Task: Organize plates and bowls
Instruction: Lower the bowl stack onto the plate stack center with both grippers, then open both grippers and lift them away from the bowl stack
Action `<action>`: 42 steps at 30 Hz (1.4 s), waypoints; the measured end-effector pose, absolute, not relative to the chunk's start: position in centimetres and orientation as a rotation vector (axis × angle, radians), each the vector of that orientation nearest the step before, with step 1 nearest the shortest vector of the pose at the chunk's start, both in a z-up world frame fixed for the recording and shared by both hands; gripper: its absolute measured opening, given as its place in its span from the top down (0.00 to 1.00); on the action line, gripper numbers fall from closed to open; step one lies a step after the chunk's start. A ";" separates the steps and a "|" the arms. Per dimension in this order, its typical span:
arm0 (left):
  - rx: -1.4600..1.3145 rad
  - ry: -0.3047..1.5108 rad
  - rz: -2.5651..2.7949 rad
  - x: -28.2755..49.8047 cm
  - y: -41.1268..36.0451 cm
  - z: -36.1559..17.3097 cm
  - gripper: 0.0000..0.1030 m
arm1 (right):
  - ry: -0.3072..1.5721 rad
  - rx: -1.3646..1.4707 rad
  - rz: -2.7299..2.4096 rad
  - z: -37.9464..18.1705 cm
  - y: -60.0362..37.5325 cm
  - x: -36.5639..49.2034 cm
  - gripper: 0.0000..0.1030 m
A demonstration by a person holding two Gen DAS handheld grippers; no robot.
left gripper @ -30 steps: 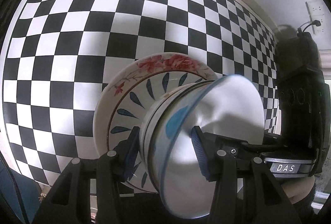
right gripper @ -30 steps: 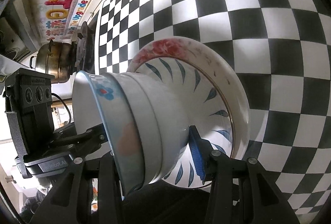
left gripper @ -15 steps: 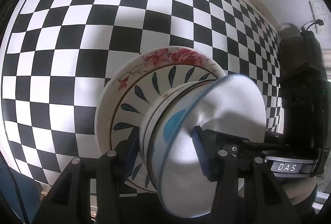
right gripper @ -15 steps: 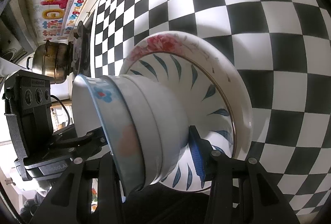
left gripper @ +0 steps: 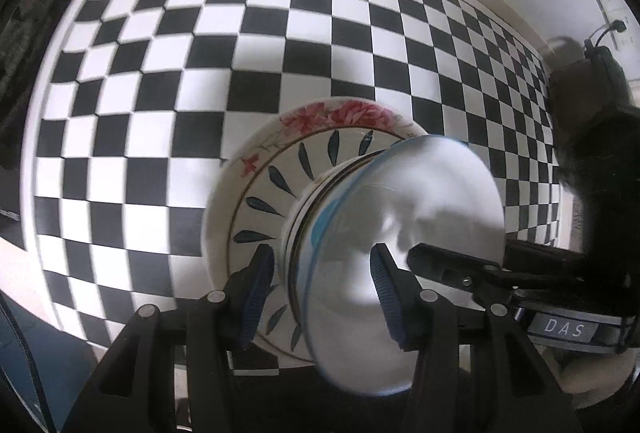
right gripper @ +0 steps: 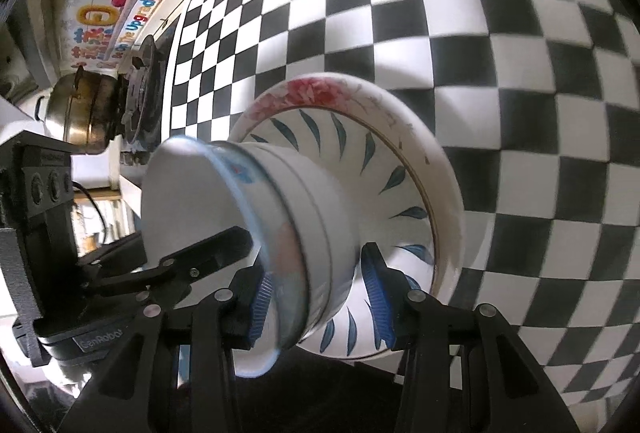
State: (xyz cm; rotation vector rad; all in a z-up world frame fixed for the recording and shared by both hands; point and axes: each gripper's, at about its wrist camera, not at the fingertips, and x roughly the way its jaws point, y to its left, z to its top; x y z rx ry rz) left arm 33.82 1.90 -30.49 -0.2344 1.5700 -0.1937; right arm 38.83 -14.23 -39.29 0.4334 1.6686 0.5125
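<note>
A stack of nested white bowls (left gripper: 420, 193) (right gripper: 304, 201), the top one blue-rimmed, stands on a blue-leaf plate (left gripper: 280, 185) (right gripper: 384, 169). That plate lies on a wider plate with red flowers on its rim (left gripper: 332, 113) (right gripper: 312, 93). My left gripper (left gripper: 320, 285) is shut on the bowls' wall, one pad inside and one outside. From the opposite side my right gripper (right gripper: 318, 293) is shut on the same wall in the same way. Each gripper shows in the other's view, reaching into the bowl.
The plates rest on a black-and-white checkered tablecloth (left gripper: 240, 53). In the right wrist view a metal pot (right gripper: 84, 113) sits on a gas stove (right gripper: 140, 85) at the far left, below a colourful wall sticker (right gripper: 112, 5). A wall socket (left gripper: 612, 13) is at the upper right of the left view.
Both views have tilted a little, so the stack sits slightly differently in each frame. Both grips on the bowls are unchanged.
</note>
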 end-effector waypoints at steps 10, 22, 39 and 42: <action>-0.084 1.382 -0.093 32.1 2.6 -24.7 0.43 | 1.510 0.205 0.423 -31.1 -14.0 36.9 0.20; -0.032 1.168 -0.019 28.8 3.4 -18.0 0.11 | 1.228 0.047 0.186 -21.2 -15.6 31.8 0.05; -0.016 0.936 0.028 19.6 0.6 -8.0 0.11 | 0.928 0.055 0.126 -9.2 -18.9 22.3 0.05; -0.010 0.901 0.036 17.5 0.1 -6.4 0.11 | 0.877 0.048 0.116 -7.2 -19.5 19.7 0.05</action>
